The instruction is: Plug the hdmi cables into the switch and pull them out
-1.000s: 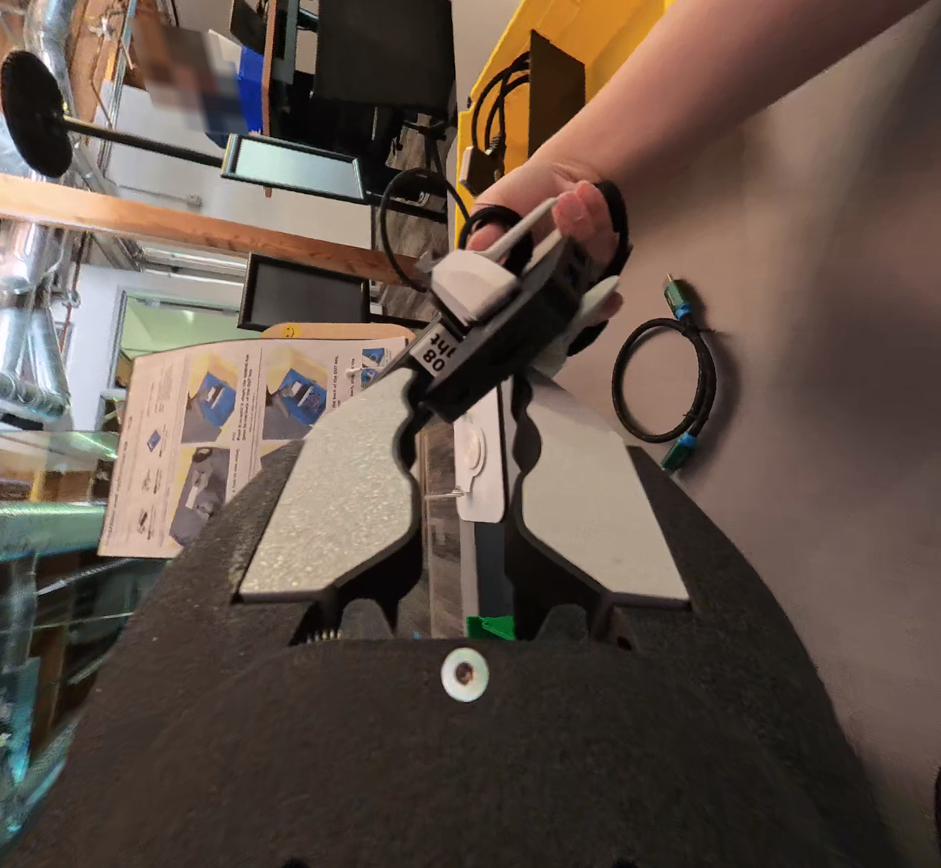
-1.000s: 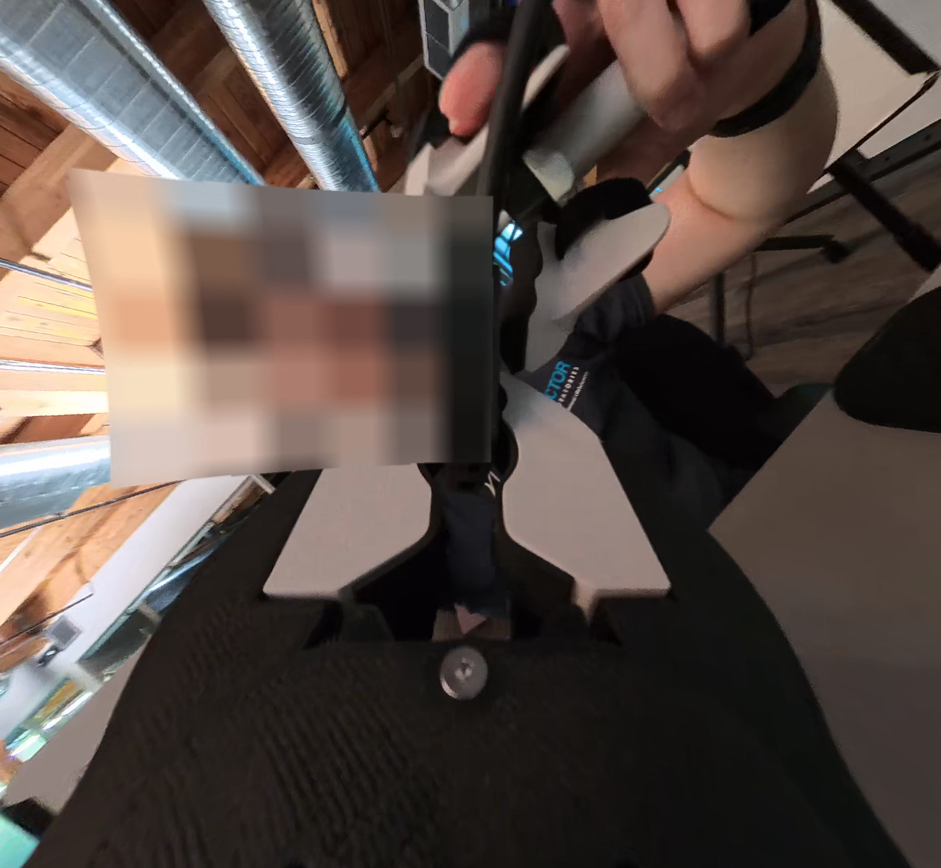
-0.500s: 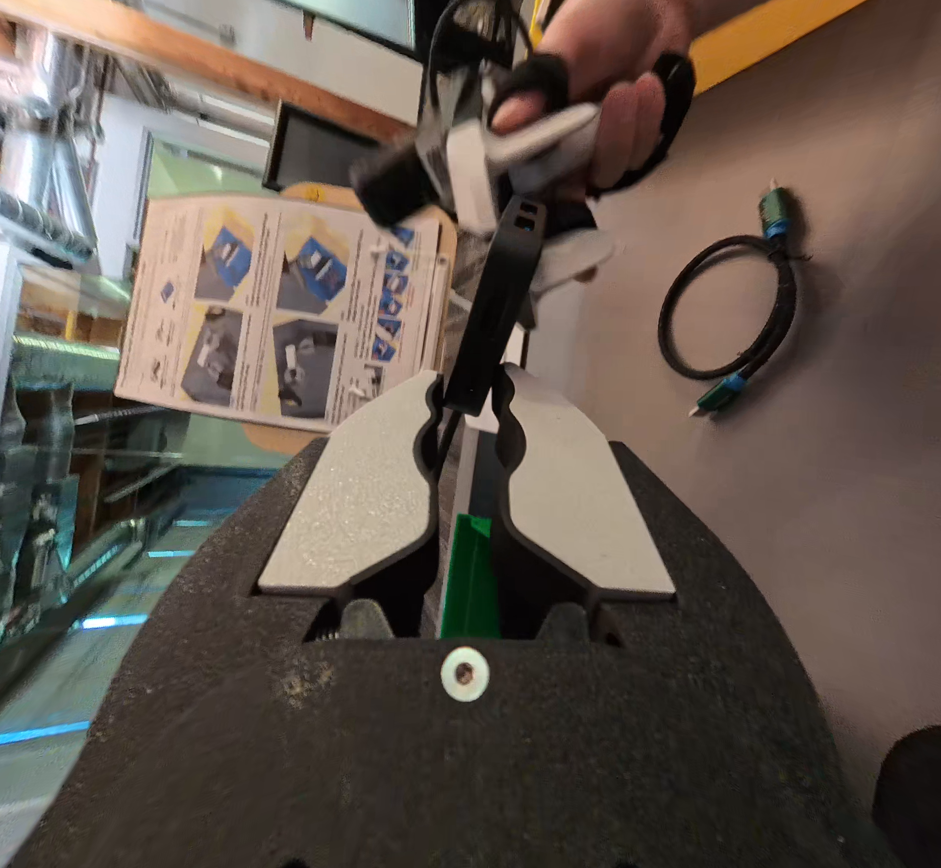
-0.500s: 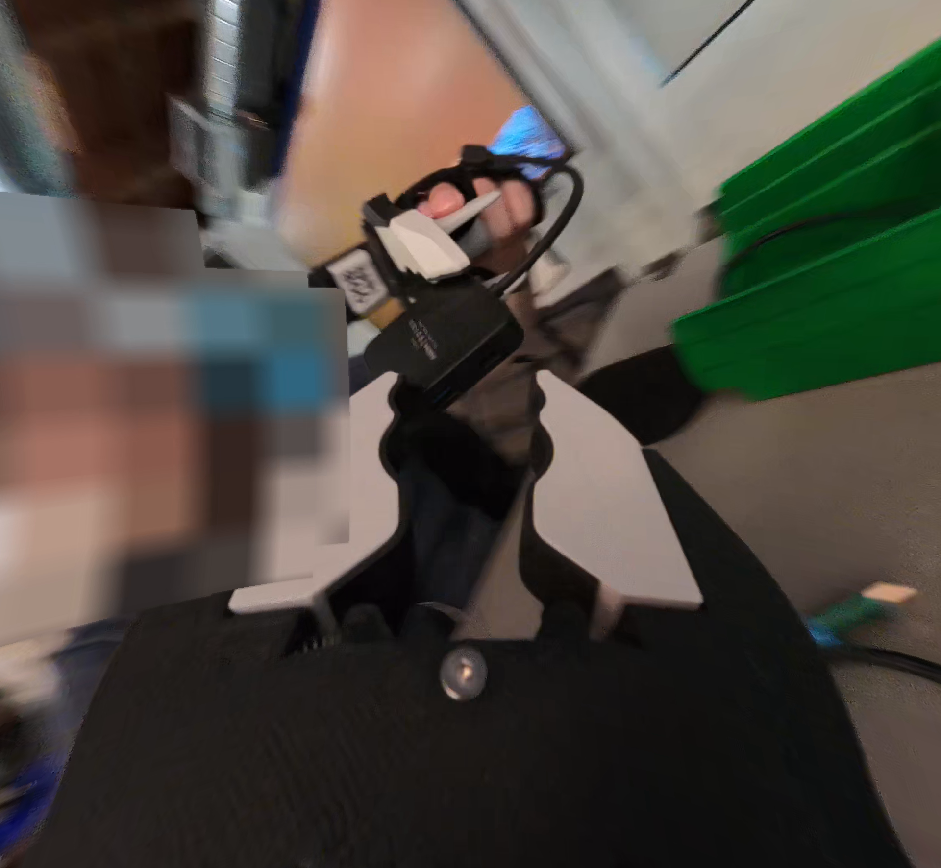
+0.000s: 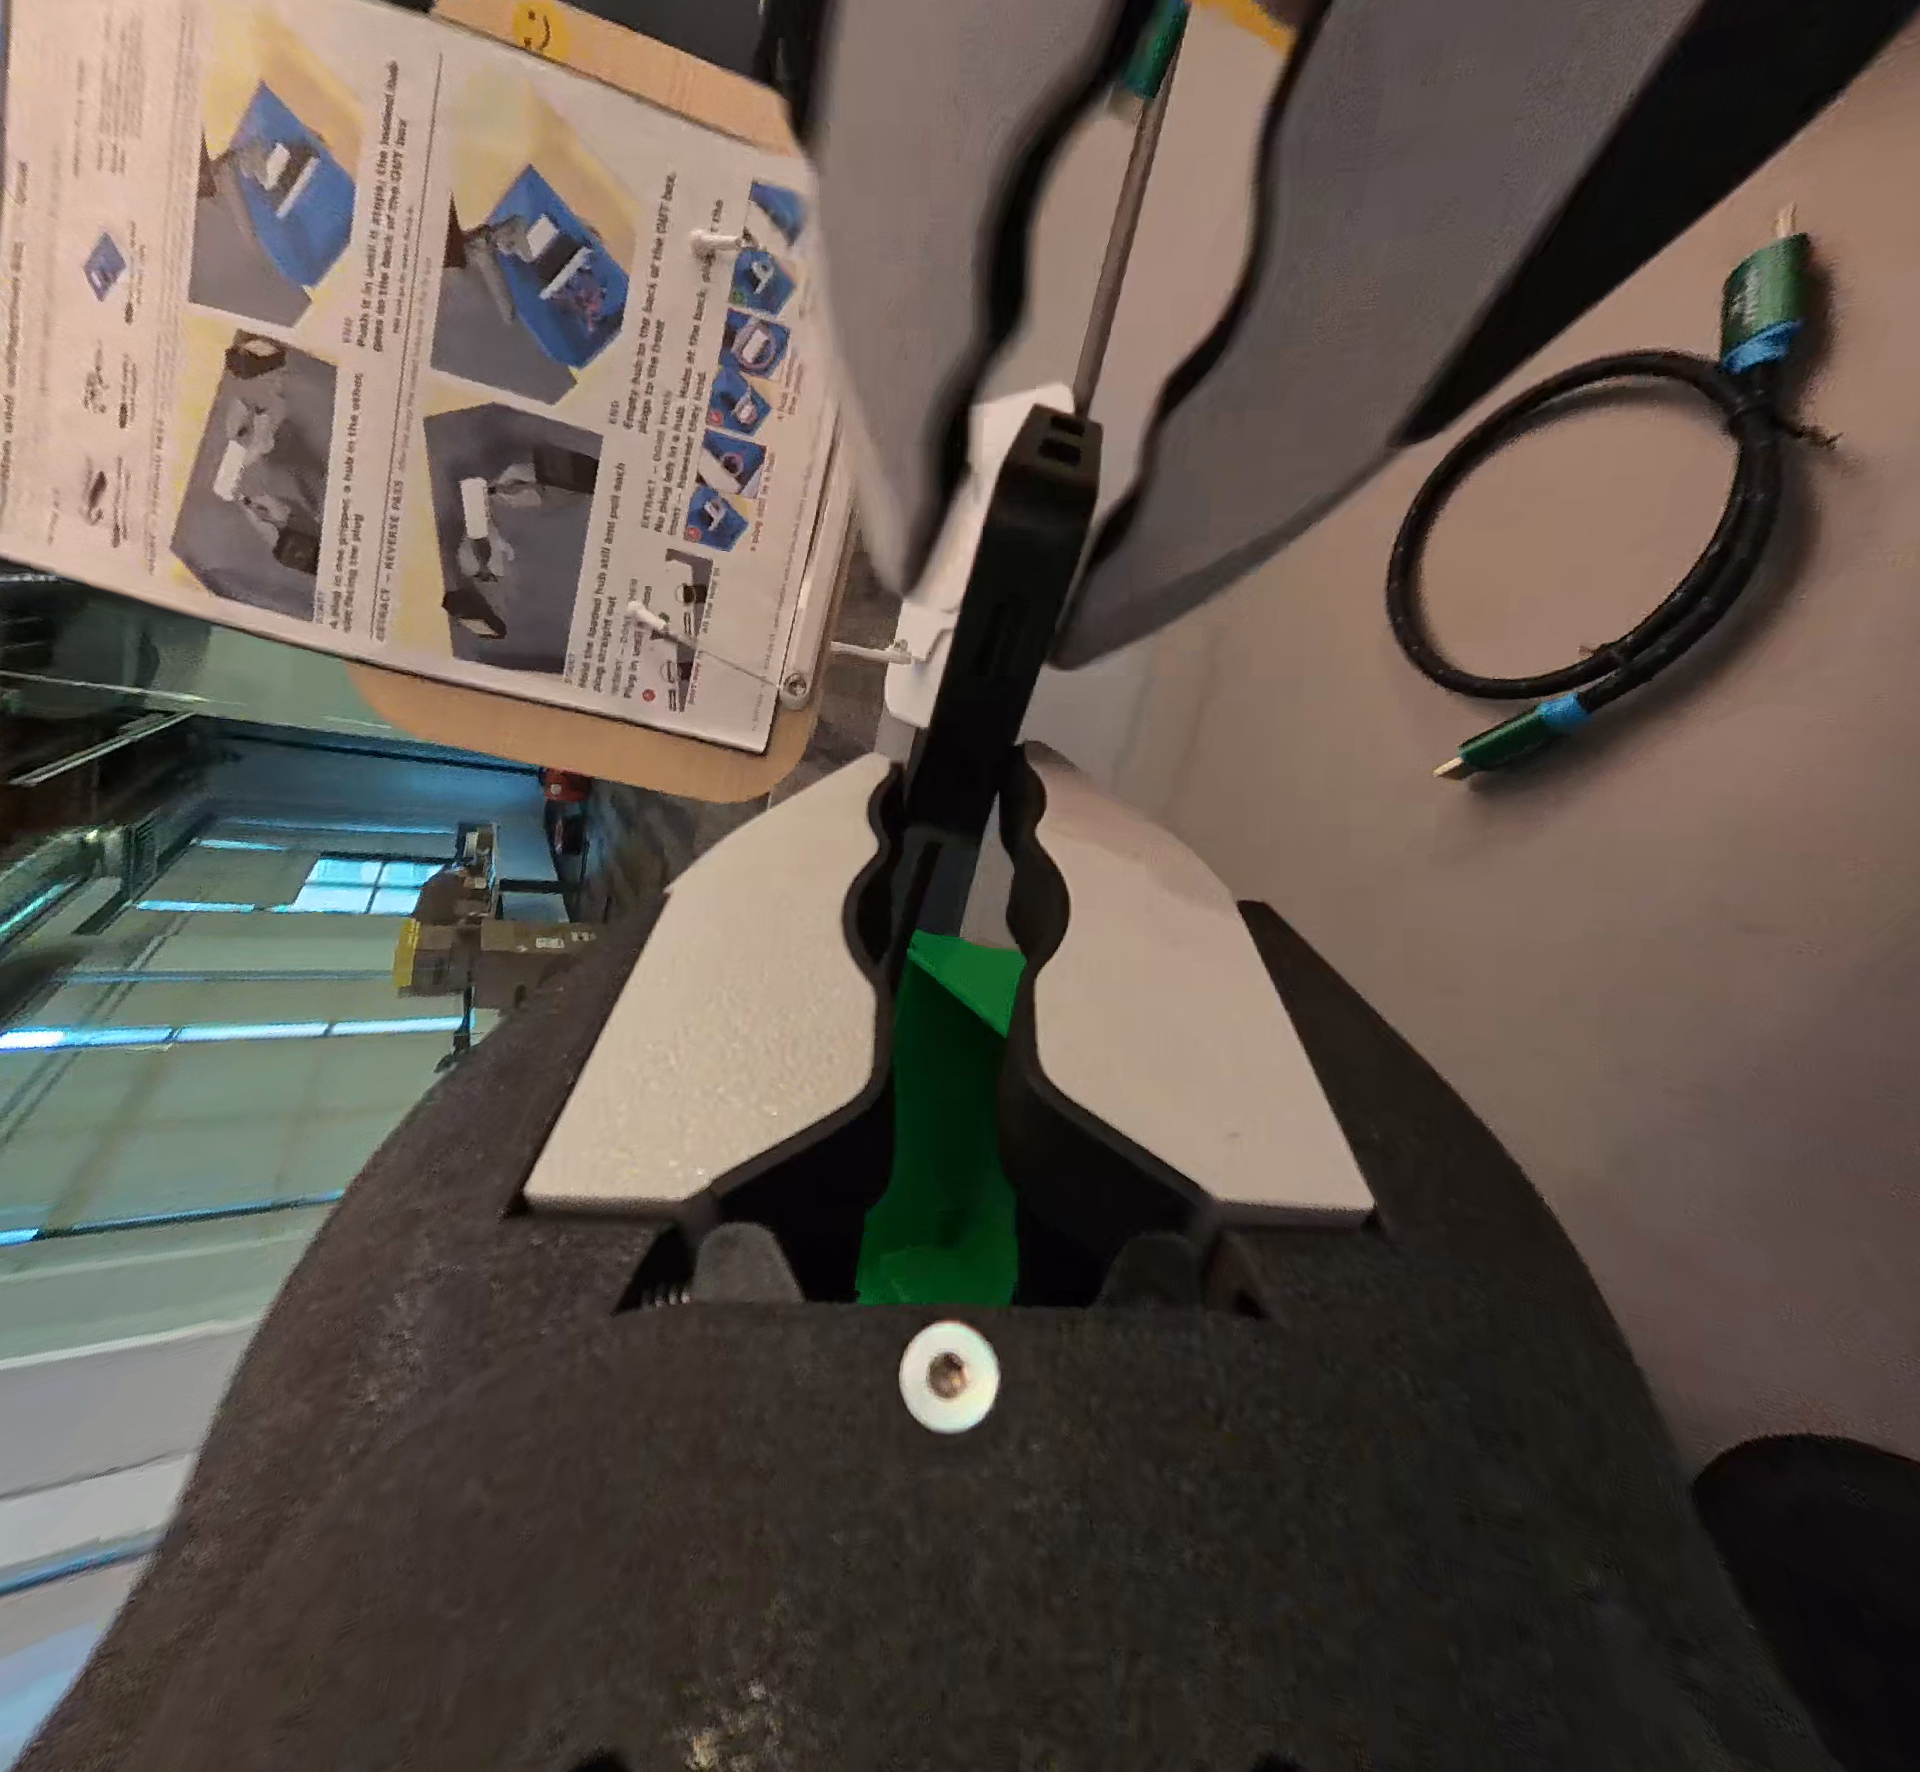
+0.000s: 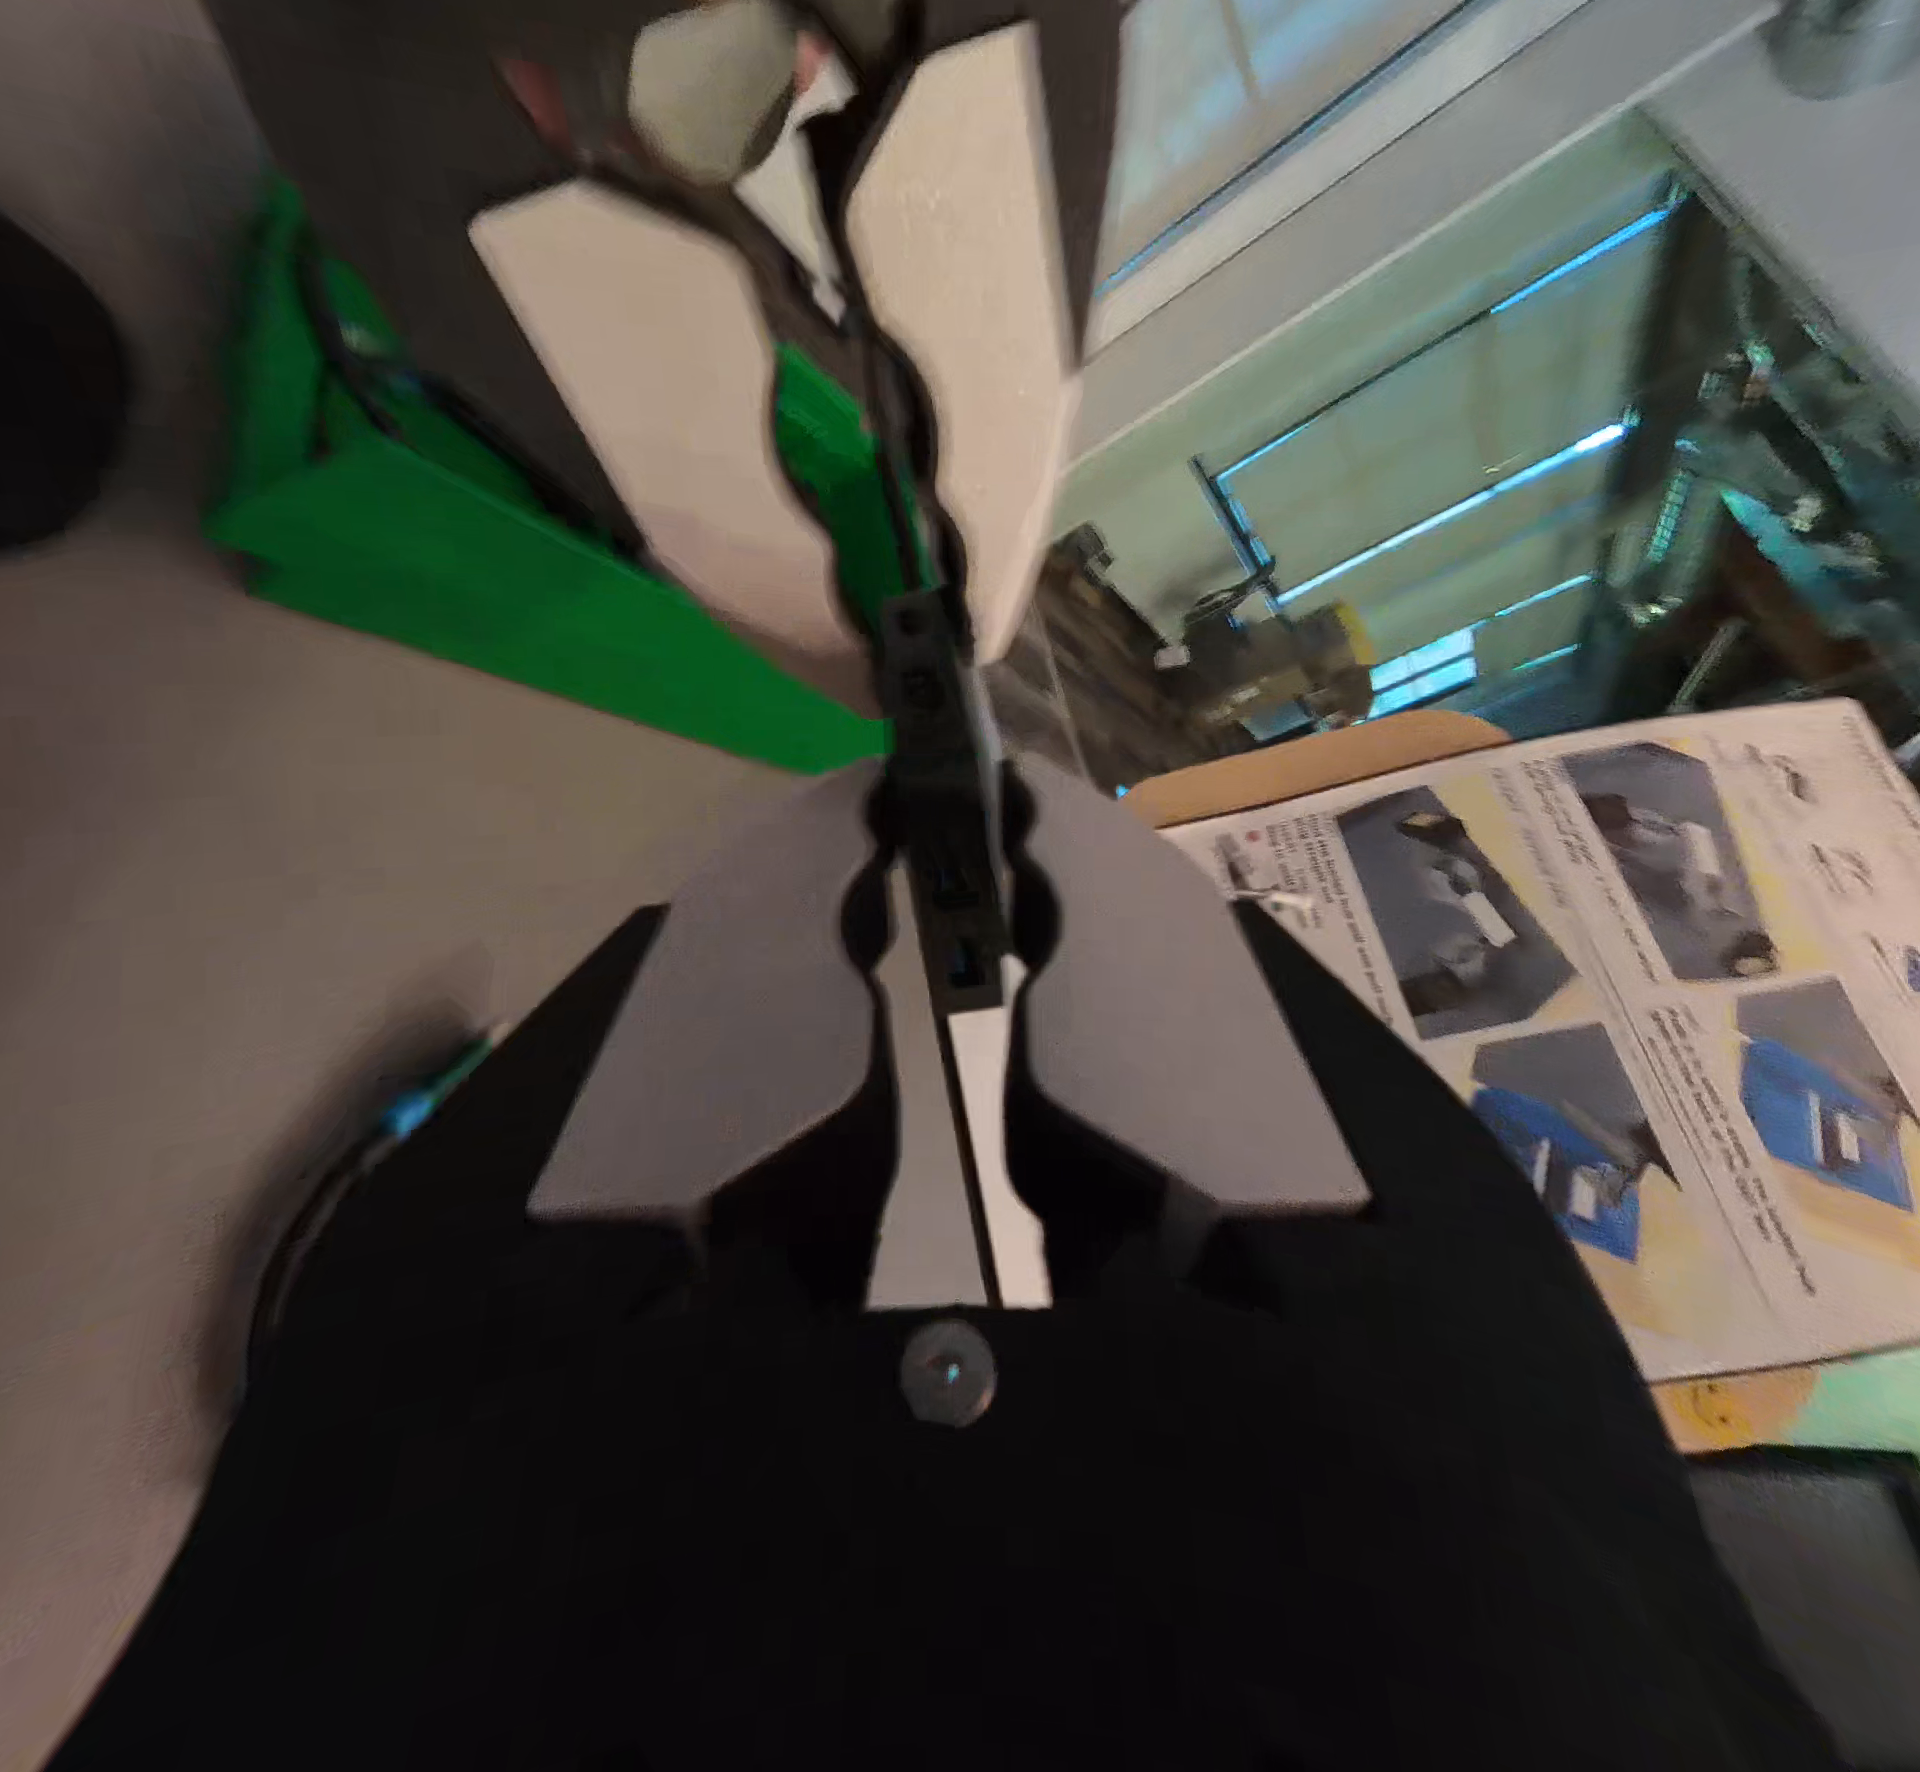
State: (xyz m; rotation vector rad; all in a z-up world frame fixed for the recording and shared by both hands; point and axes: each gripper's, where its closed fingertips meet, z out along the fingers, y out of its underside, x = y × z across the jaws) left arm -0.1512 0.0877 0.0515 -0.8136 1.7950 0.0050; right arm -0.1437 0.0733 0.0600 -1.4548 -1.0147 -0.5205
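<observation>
The thin black box-shaped hdmi switch is seen edge-on in the left wrist view, held off the table between the two grippers. The left gripper, with grey plate fingers on a black foam-covered body, is clamped on the switch's near end; its fingertips press both flat faces. The switch runs from there toward 12 o'clock, tilted slightly toward 1 o'clock.

The right gripper enters from 12 o'clock in that view, its grey fingers blurred and standing on either side of the switch's far end. In the right wrist view the right gripper is closed on the black switch, both fingertips against it. The left gripper is seen opposite at 12 o'clock there, blurred by motion.

A green-ended plug hangs in the gap between the right gripper's fingers, toward 12 o'clock; whether it is seated in the switch cannot be told.

A coiled black hdmi cable with green connectors and blue bands lies on the grey table at 2 to 3 o'clock of the left gripper, well apart from the switch.

A printed instruction sheet on a tan board stands at 10 o'clock in the left wrist view and shows at 3 to 4 o'clock in the right wrist view. A bright green bin sits on the table at 10 o'clock in the right wrist view.
</observation>
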